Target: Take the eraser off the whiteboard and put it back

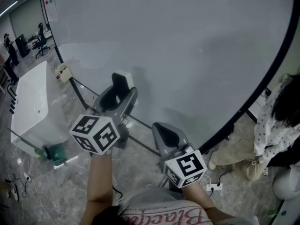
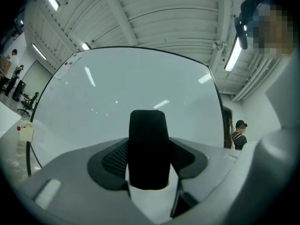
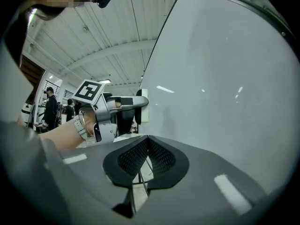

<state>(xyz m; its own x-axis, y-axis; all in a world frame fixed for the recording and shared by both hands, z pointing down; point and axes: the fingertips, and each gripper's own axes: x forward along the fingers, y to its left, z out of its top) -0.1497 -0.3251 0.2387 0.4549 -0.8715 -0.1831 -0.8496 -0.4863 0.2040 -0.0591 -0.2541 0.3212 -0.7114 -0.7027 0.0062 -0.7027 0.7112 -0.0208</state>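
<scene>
One black-felt, white-bodied block eraser [image 2: 148, 139] sits pinched in the left tongs [image 2: 149, 165] near the large glossy whiteboard [image 1: 187, 46].
Right tongs [image 3: 147, 156] are pressed together, empty; the eraser is likely light with soft felt, so hold its stiff sides.

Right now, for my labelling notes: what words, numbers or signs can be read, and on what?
"Bla": start of pink upside-down script on the shirt; rest unclear.
Sheet at the whiteboard corner: too small to read.
Marker cubes: square patterns only, no words.
</scene>
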